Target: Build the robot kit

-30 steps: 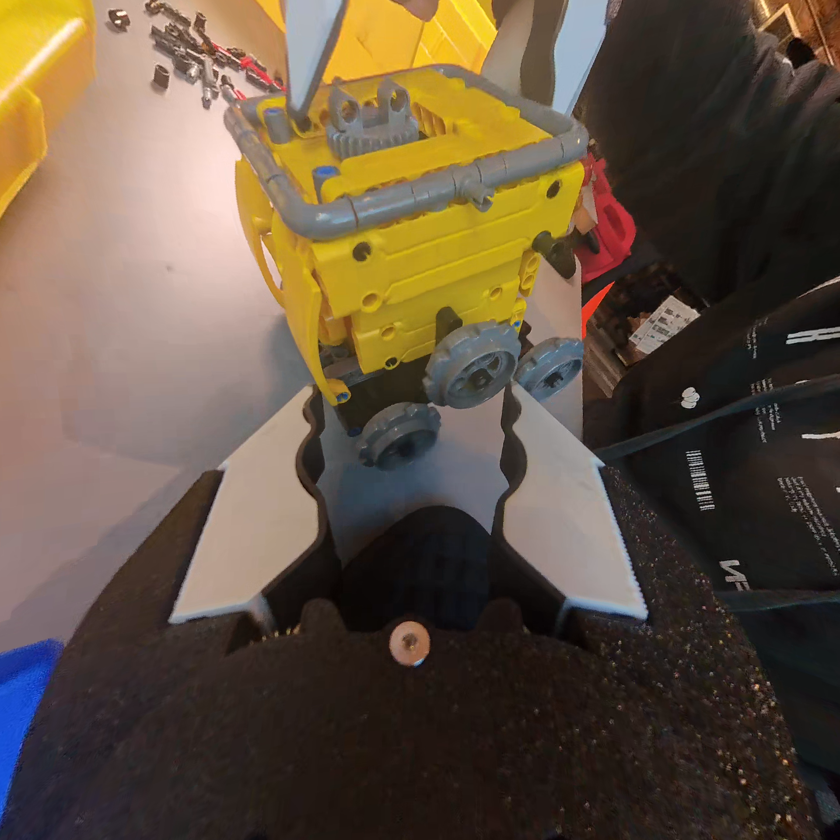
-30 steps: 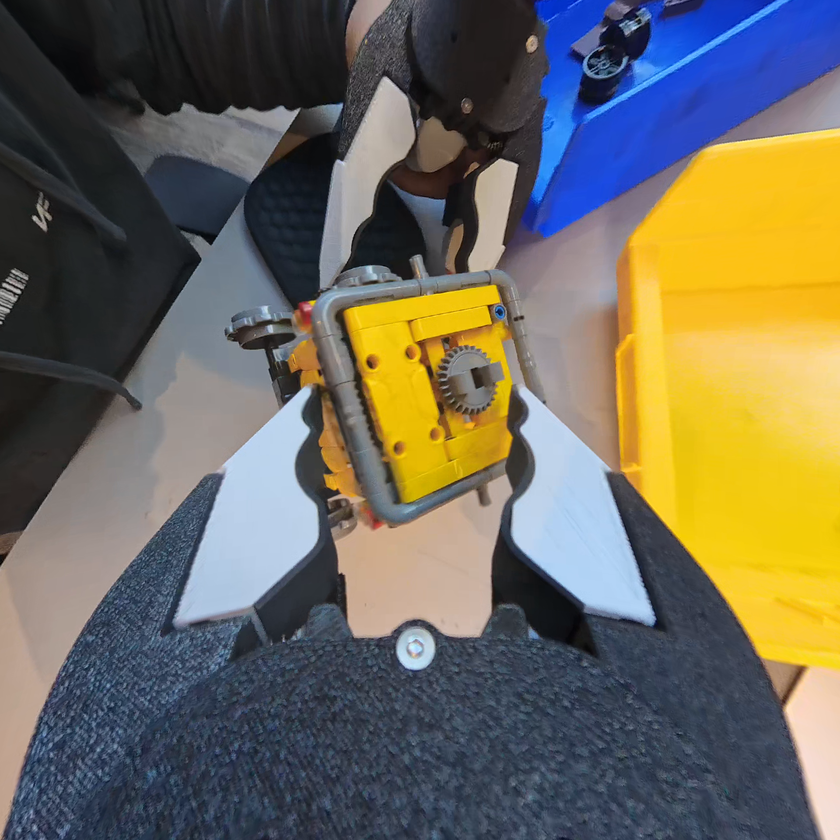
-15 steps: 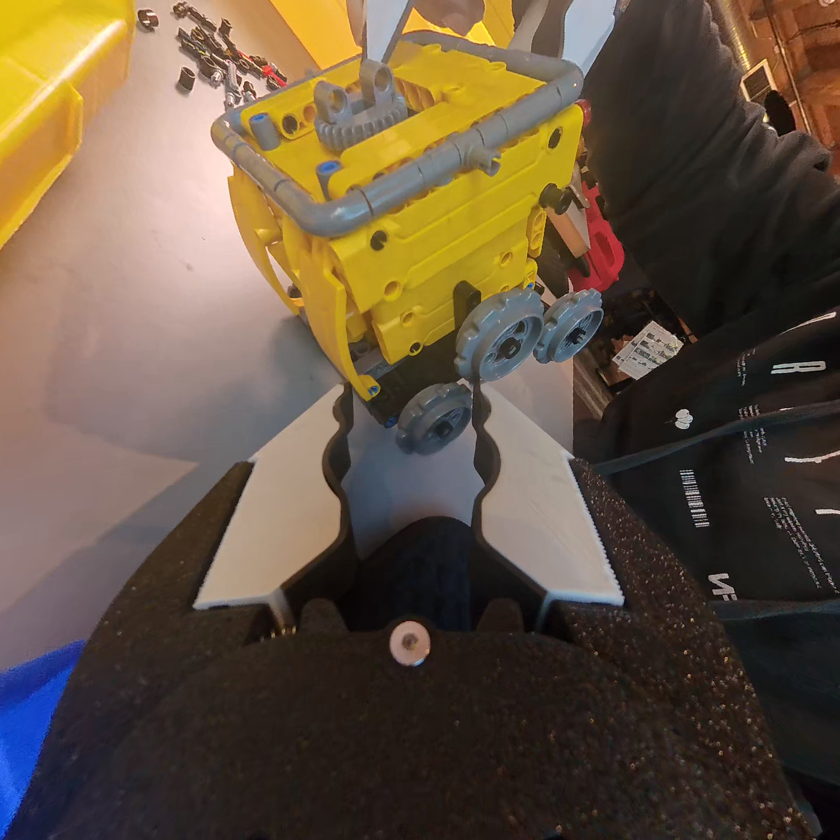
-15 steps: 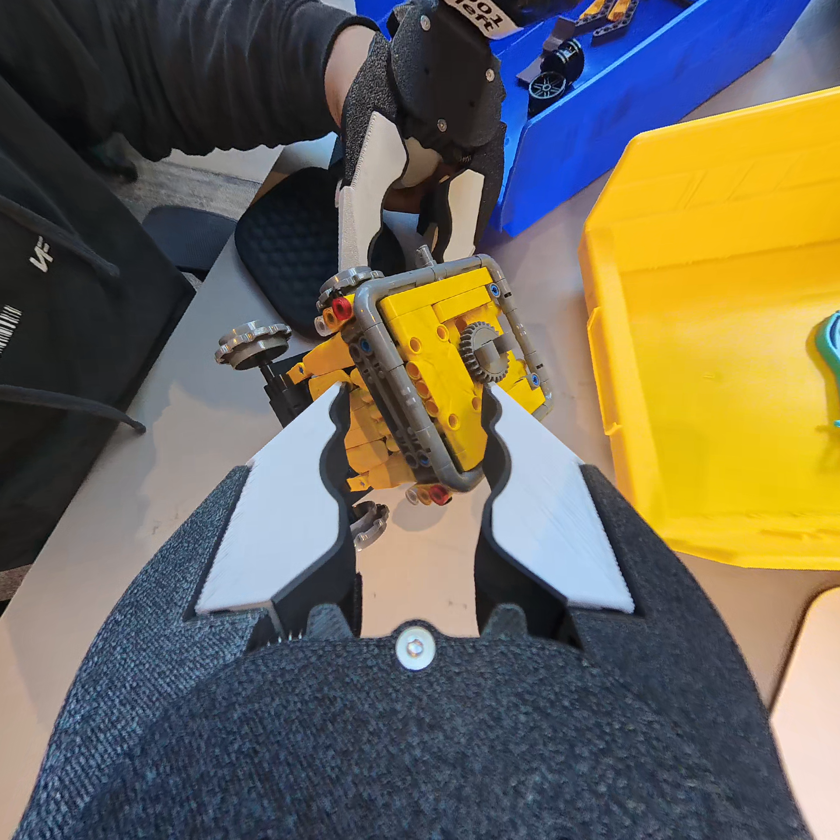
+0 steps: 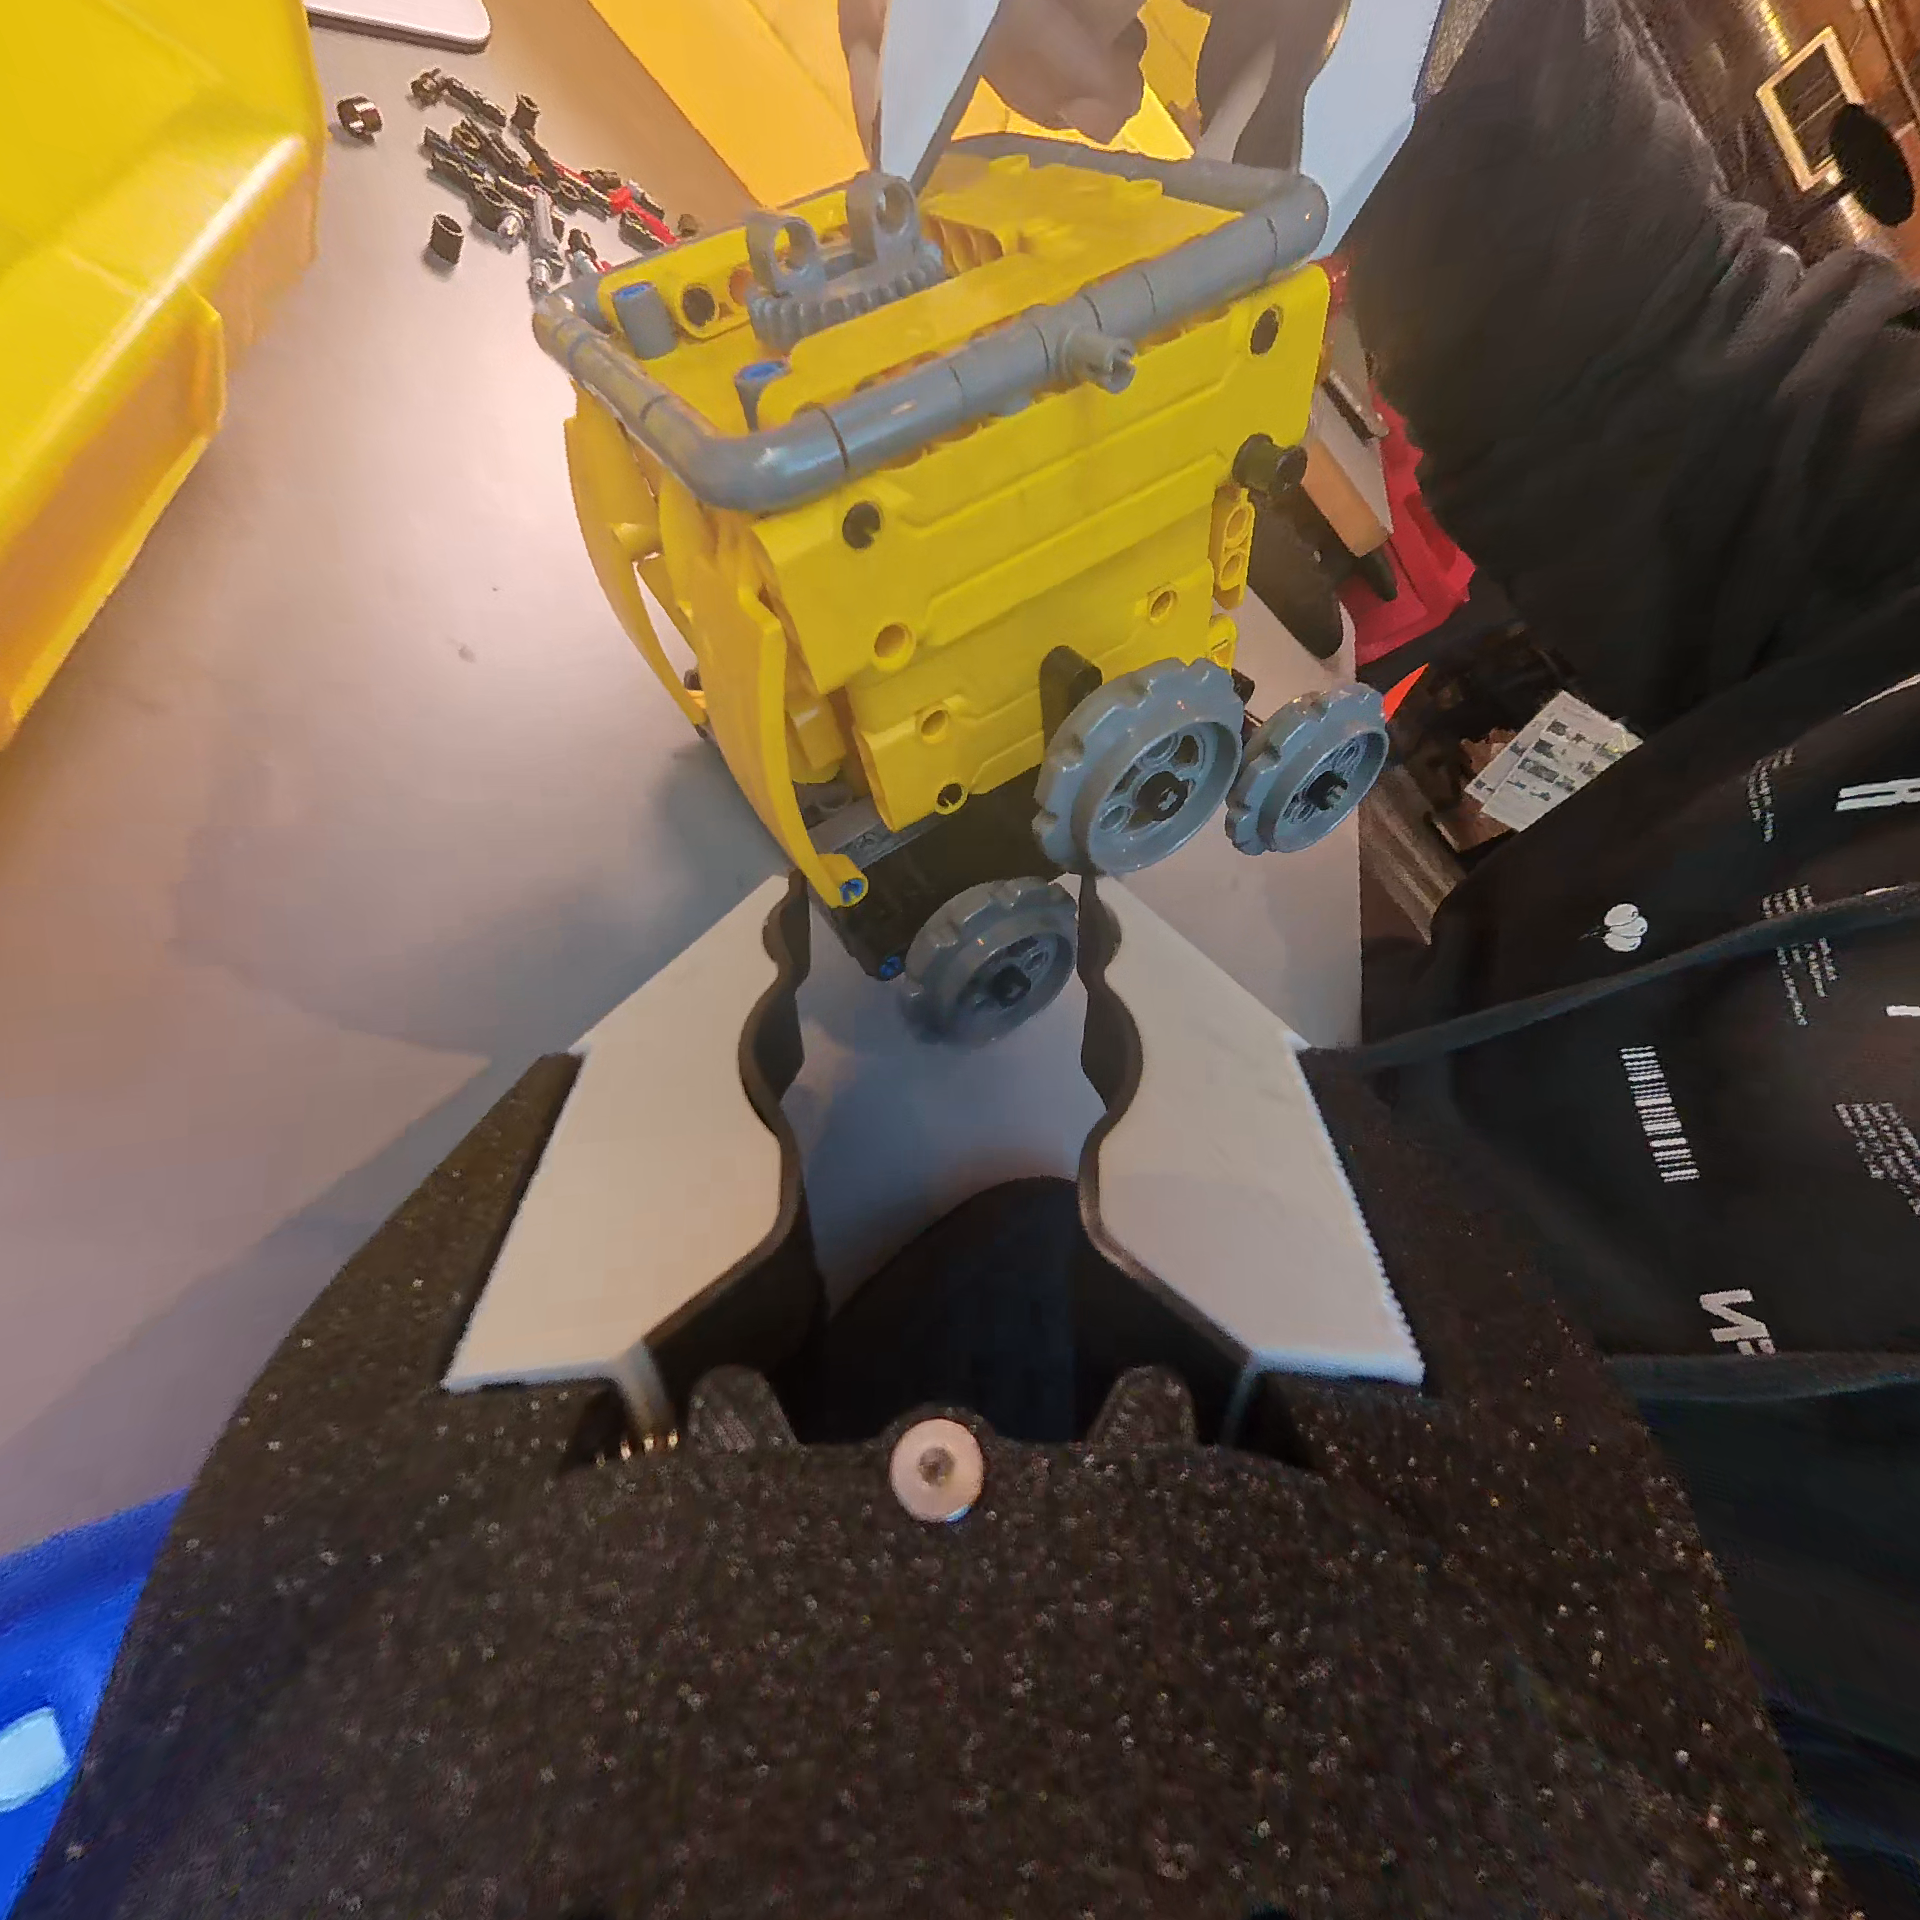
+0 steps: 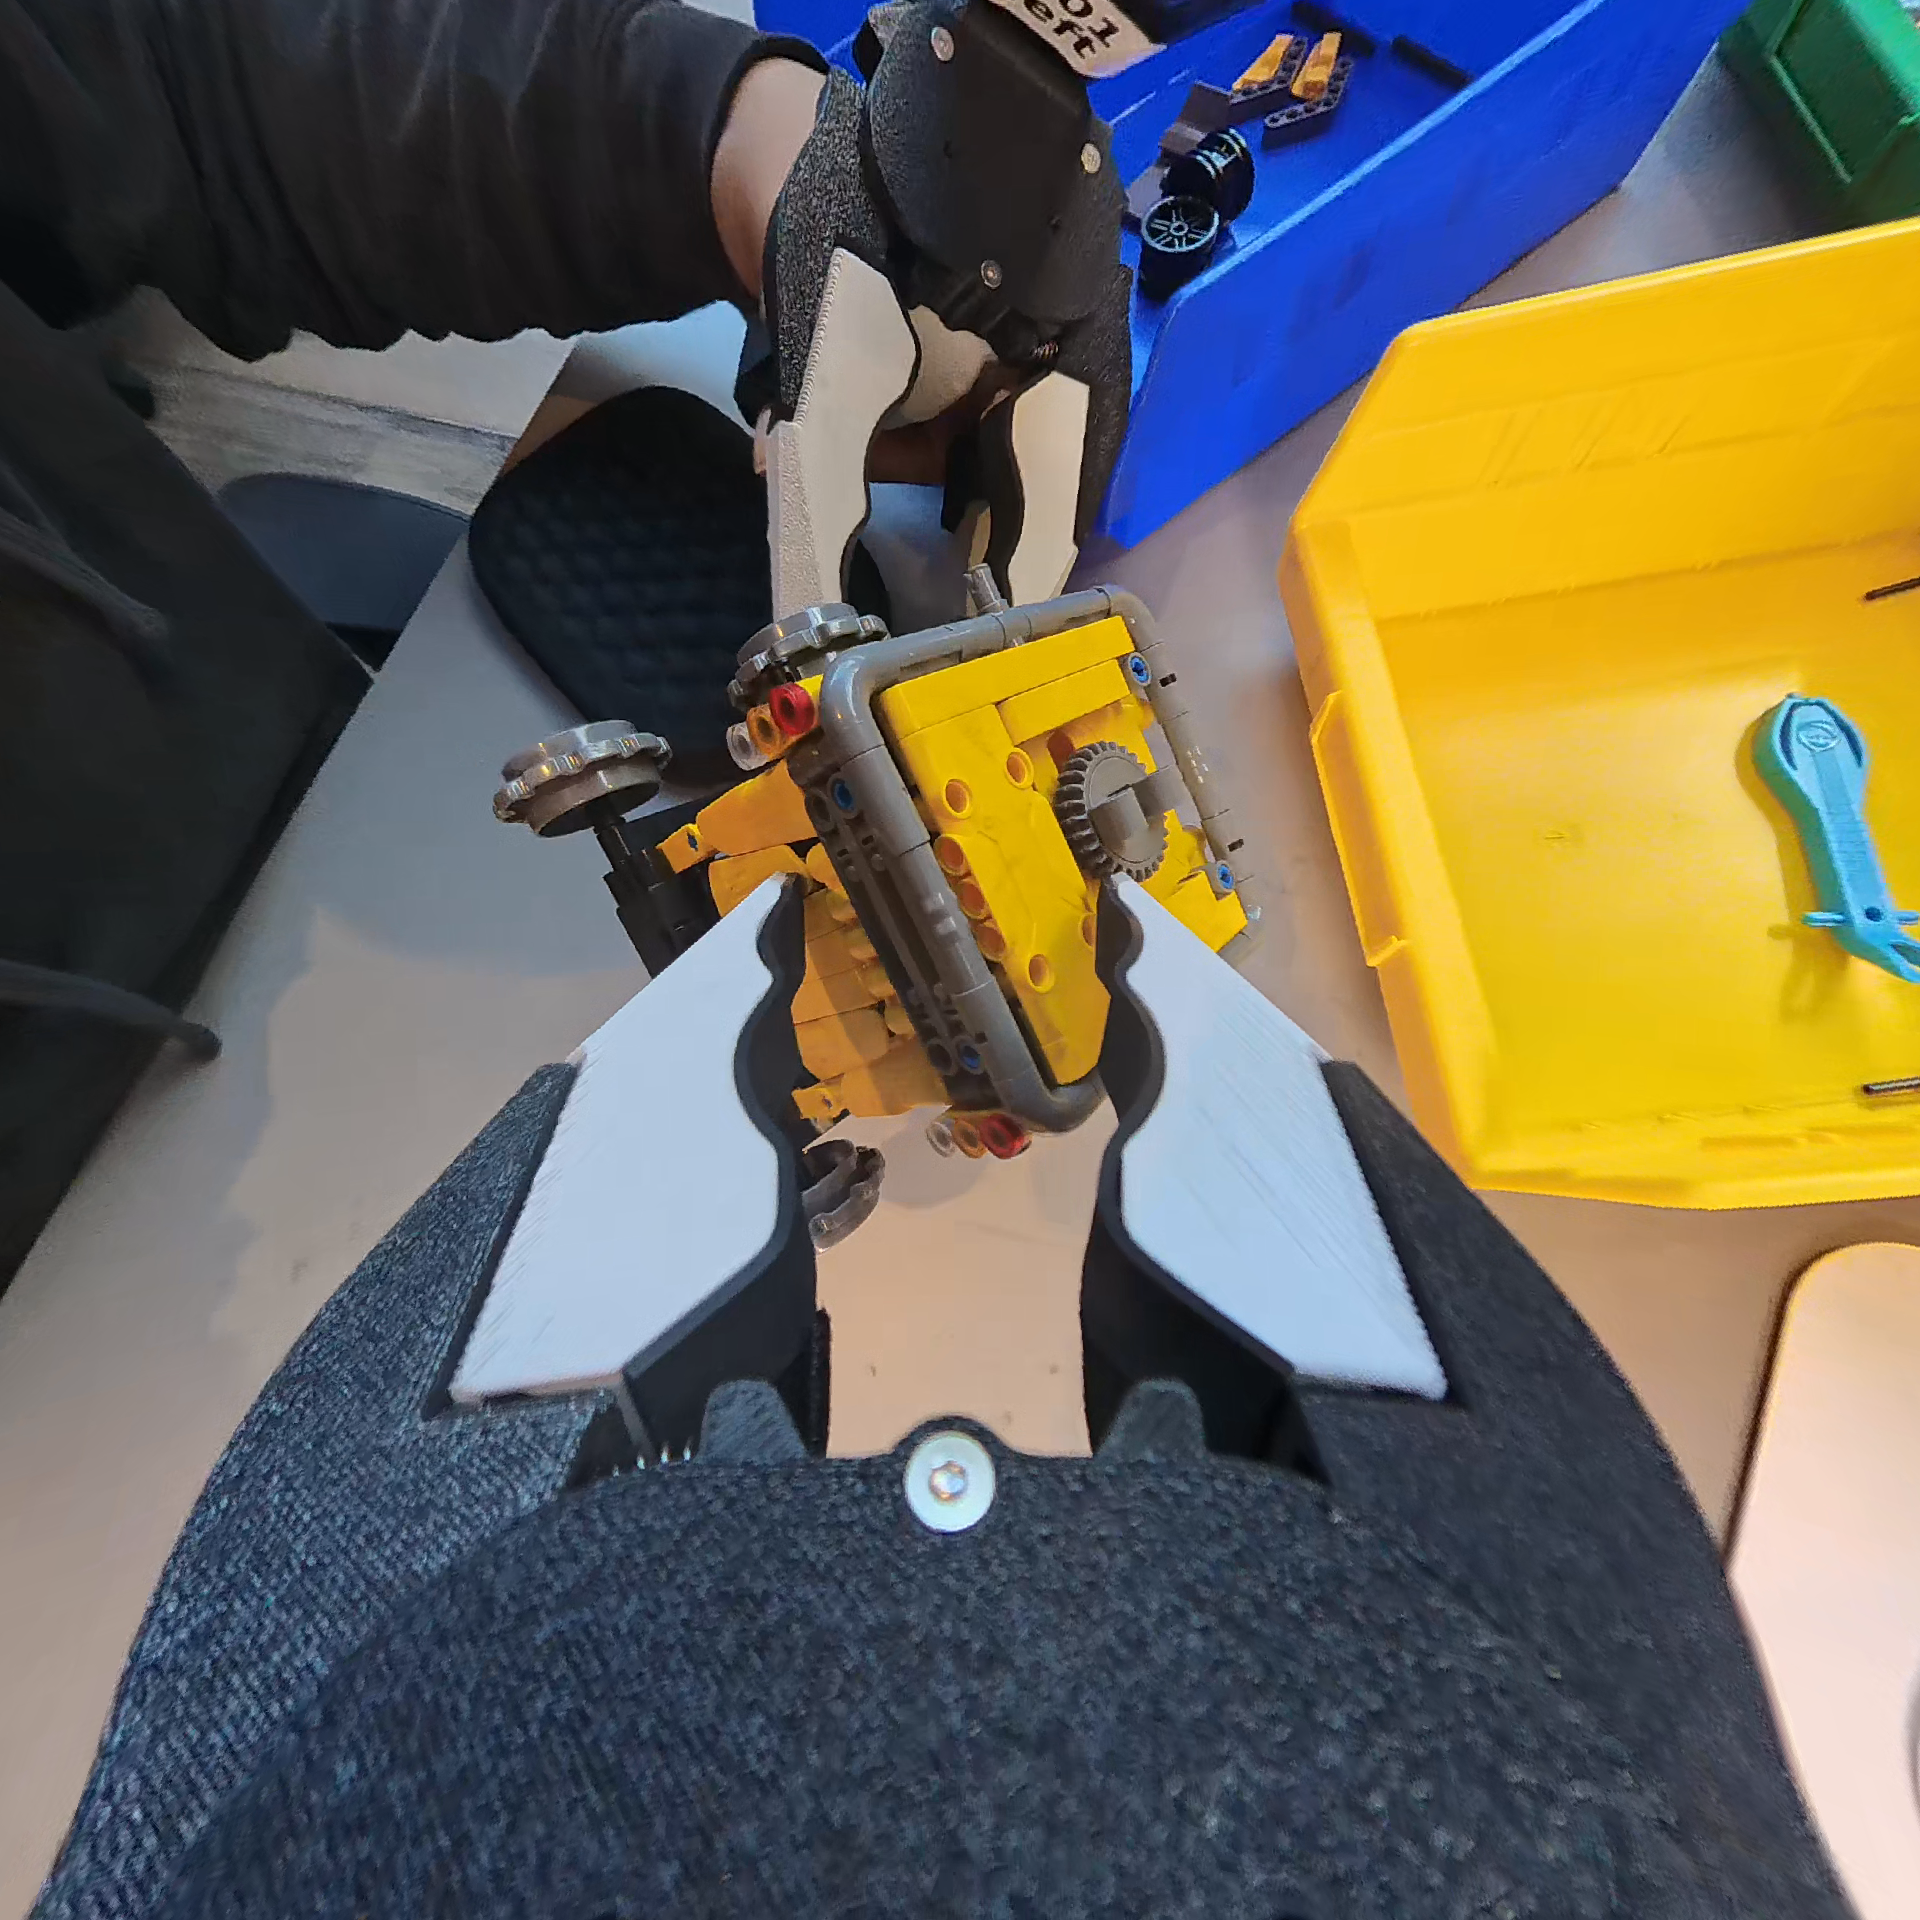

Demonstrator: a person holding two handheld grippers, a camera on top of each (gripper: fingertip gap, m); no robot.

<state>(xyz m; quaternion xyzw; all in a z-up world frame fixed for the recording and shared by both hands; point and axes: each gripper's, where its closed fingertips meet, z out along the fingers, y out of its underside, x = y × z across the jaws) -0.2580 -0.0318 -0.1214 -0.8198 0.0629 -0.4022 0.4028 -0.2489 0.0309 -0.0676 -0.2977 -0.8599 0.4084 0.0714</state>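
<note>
A yellow brick-built vehicle model [image 5: 987, 582] has a grey tube frame, a grey gear on top and grey toothed wheels [image 5: 1143, 779]. It is held tilted above the grey table [image 5: 312, 727]. My left gripper [image 5: 935, 904] is closed on its black base beside the lowest wheel. My right gripper [image 6: 948, 899] is closed around the yellow body [image 6: 987, 862] and the grey frame from the opposite end. In the right wrist view the left gripper [image 6: 920, 597] shows at the model's wheel end. One right finger [image 5: 920, 94] shows behind the model in the left wrist view.
A yellow bin [image 6: 1351, 831] on the right holds a teal tool [image 6: 1829, 831]. A blue bin [image 6: 1351, 260] behind it holds black wheels [image 6: 1195, 197]. Small loose dark parts [image 5: 520, 187] lie on the far table. The table edge [image 5: 1356, 935] and a person's dark clothing are beside the model. My right fingertips sit around 9 cm from my left ones.
Both grippers have narrowed onto the model. The model has turned and tilted between them, so its side and red pins now face the right wrist camera. The teal tool has come into view.
</note>
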